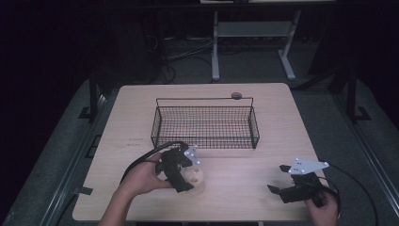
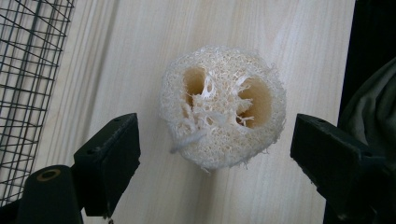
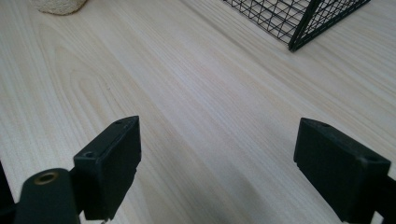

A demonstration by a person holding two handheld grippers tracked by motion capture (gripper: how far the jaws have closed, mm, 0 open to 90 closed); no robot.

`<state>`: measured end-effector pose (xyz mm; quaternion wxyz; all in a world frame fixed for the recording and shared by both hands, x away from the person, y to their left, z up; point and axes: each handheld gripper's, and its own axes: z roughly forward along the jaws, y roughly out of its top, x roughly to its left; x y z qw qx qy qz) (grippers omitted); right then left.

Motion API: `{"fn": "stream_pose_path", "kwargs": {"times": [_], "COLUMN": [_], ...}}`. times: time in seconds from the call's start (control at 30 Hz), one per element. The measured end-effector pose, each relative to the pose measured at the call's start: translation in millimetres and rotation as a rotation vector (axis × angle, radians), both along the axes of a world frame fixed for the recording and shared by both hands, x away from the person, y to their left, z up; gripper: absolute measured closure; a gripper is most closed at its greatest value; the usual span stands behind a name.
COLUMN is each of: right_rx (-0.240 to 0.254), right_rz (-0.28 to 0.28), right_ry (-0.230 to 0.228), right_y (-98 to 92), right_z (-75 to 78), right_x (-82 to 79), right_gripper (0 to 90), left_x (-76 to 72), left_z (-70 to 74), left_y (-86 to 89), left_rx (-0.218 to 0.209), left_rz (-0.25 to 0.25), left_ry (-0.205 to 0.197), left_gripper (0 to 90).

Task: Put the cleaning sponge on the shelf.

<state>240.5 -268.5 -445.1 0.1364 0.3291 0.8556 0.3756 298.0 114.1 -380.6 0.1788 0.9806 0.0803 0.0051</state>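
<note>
While the left gripper stands open astride the loofah, seemingly untouched, the right gripper gapes wide.

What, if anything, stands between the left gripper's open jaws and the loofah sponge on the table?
Nothing visible. The left gripper is open, its jaws on either side of the loofah sponge, with only bare table in the gaps.

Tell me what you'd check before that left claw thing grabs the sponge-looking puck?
1. Left gripper open wide enough: ok, both fingers stand apart.
2. Loofah slice between the fingers: ok, gaps on both sides, nothing touching.
3. Loofah resting on the table: ok.
4. Wire basket has room: ok, looks empty.
5. Right gripper out of the way: ok, open, off to the side.
6. Finger height around the loofah: cannot tell.
</note>
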Motion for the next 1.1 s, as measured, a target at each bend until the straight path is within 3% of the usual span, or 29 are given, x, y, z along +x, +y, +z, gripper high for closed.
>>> {"fn": "stream_pose_path", "kwargs": {"times": [0.23,0.3,0.63,1.1], "right_rx": [-0.004,0.000,-0.003,-0.005], "right_rz": [0.005,0.005,0.012,0.013], "right_ry": [-0.002,0.004,-0.003,-0.007], "right_y": [-0.5,-0.3,-0.8,-1.3], "right_z": [-0.2,-0.2,0.1,0.3], "right_x": [0.6,0.7,0.3,0.6], "right_gripper": [14.3,14.3,14.3,14.3], "left_x": [2.1,2.6,7.0,6.3], "left_z": [-3.4,-3.9,-8.7,-14.4], "left_y": [-4.7,-5.5,-8.1,-5.9], "left_rx": [0.006,0.004,0.015,-0.032], "left_rz": [-0.003,-0.012,-0.008,-0.013], "left_ry": [0.014,0.025,0.055,0.063], "left_gripper": [15.3,21.1,20.8,29.6]}}
